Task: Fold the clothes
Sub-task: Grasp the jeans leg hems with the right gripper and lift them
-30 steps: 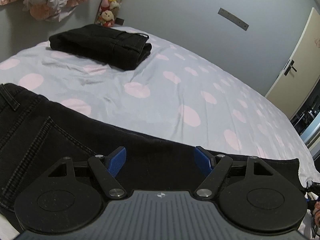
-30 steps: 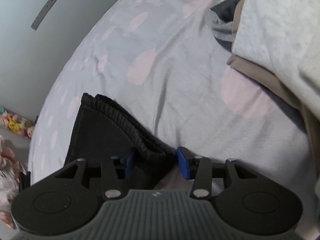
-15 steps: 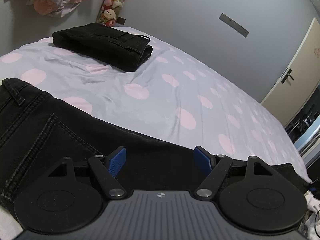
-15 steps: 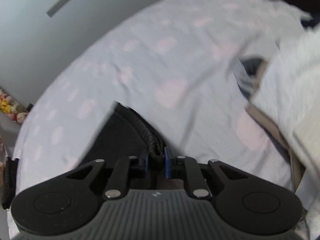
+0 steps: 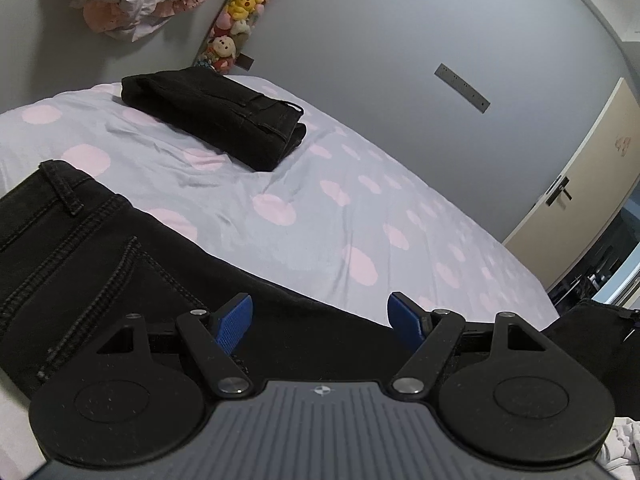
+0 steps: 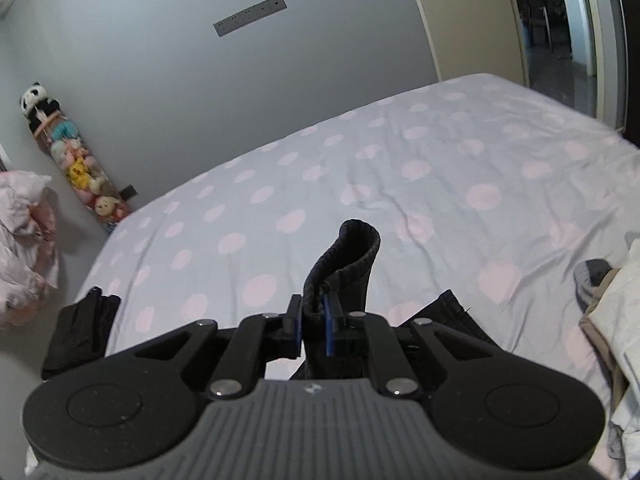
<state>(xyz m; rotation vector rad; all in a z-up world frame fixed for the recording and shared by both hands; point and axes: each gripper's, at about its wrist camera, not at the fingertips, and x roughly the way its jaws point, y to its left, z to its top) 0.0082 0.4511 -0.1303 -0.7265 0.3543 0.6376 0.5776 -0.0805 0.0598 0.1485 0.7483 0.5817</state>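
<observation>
Black jeans (image 5: 100,264) spread flat on bed, hem lifted, second pair (image 5: 216,118) folded

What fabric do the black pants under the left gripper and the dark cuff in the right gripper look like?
Black pants: likely denim, matte, with double-stitched seams, a pocket and a belt loop. Dark ribbed cuff: seemingly a soft knit; fine ribbing shows as it stands pinched in the right gripper. The left gripper is open.

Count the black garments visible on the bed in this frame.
2. Folded black trousers lie at the bed's far end near the plush toys; black jeans lie beneath the open left tool, their hem pinched by the right tool.
</observation>
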